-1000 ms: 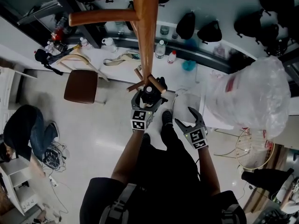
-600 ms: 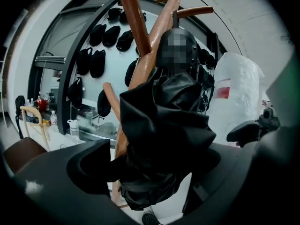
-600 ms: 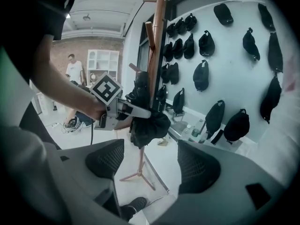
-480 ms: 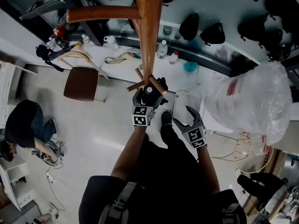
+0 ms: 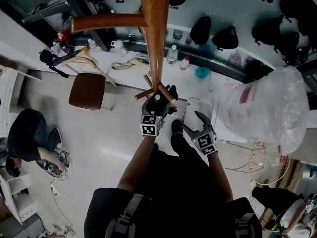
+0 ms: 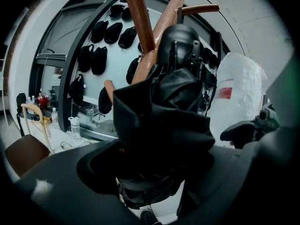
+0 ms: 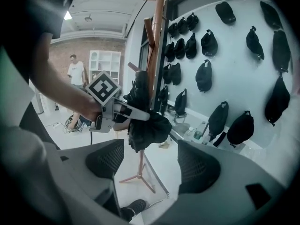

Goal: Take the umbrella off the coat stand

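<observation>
A wooden coat stand [image 5: 156,33] rises through the head view, and a folded black umbrella [image 5: 171,90] hangs low on its pole. My left gripper [image 5: 158,100] reaches round the umbrella. Its jaws have just been closing, and the bunched fabric [image 6: 164,111] fills the gap and touches both of them. From the right gripper view, the left gripper [image 7: 122,109] clamps the umbrella [image 7: 145,125] against the stand [image 7: 157,41]. My right gripper [image 5: 194,122] is open and holds nothing, just right of the left one and short of the umbrella.
A big clear plastic bag [image 5: 267,108] bulges at the right. A brown chair [image 5: 86,90] stands left of the stand, and a counter with bottles [image 5: 171,53] runs behind. Black caps [image 7: 208,41] hang on the wall. A person [image 5: 25,138] sits on the floor at the left.
My right gripper has crept up and left toward the stand. The left gripper stays at the umbrella with its jaws drawn closer. The seated person has shifted.
</observation>
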`<state>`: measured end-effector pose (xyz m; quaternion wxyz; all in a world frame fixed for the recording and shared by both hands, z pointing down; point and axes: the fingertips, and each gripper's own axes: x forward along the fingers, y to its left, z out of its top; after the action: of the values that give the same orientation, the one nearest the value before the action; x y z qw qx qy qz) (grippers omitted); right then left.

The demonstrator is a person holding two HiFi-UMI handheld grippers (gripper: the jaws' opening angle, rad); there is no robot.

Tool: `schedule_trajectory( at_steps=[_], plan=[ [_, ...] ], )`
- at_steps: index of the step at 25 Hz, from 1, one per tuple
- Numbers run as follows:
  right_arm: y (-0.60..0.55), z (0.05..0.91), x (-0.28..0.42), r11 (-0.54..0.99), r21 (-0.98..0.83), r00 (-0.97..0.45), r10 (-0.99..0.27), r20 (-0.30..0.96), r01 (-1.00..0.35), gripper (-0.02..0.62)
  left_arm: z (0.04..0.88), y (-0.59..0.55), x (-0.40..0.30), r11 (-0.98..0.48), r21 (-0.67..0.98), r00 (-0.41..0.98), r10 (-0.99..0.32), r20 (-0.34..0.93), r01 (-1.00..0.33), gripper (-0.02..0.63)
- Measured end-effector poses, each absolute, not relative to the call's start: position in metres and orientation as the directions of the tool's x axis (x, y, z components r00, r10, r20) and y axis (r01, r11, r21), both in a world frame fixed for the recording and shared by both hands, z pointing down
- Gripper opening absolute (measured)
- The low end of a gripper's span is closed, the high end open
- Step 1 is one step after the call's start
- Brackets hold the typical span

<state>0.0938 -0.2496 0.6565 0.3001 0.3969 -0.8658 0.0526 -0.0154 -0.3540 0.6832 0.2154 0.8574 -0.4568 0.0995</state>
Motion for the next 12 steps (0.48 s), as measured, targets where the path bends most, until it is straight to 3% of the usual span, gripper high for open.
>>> schedule_trajectory(
  at_steps=[4,12],
  plan=[
    [-0.253,0.655,0.087,0.683,0.147,-0.511,-0.655,0.556,-0.716,0.359,0.683,-0.347,-0.021,-0.504,0.253,0.563,-0.739,0.370,-0.826,0.291],
    [-0.255,0.650,0.083,0.673,0.147,-0.504,-0.664,0.553,-0.725,0.357,0.670,-0.346,-0.020,-0.555,0.245,0.606,-0.711,0.357,-0.795,0.278]
  ],
)
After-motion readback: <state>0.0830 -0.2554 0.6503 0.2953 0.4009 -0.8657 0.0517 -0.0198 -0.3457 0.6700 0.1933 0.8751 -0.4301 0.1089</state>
